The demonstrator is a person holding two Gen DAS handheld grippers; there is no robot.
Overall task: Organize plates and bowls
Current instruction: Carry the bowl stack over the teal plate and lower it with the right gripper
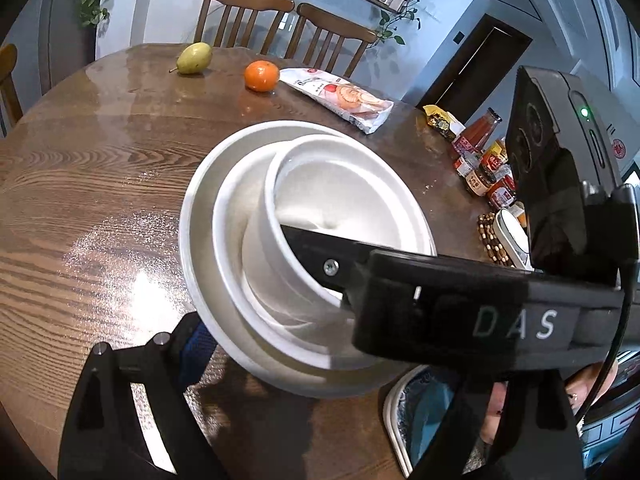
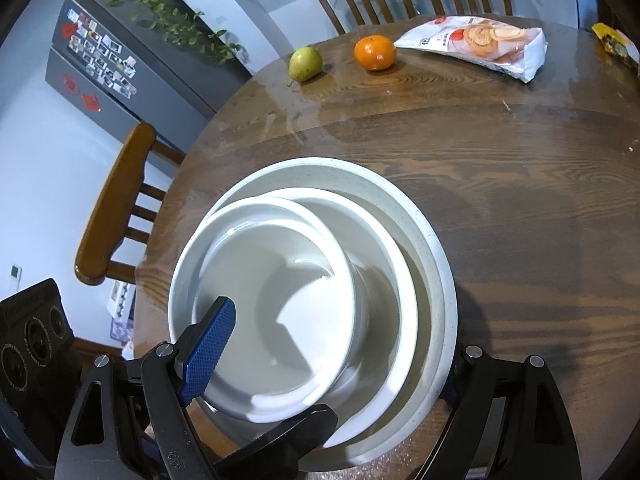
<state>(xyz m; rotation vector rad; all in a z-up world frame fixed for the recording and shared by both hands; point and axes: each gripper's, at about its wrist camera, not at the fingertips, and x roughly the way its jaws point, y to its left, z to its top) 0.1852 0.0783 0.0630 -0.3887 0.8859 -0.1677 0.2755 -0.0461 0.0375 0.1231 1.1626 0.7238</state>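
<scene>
Stacking step, near done: small white bowl (image 2: 276,312) nested off-centre in a wider bowl (image 2: 384,280) on the large plate (image 2: 436,264), at the bench (image 2: 520,208) near edge. Right gripper (image 2: 320,372) spread, one finger inside the small bowl. Left gripper (image 1: 280,344) spread around the plate. Next, probably: withdraw cleanly, or centre the bowl.
</scene>
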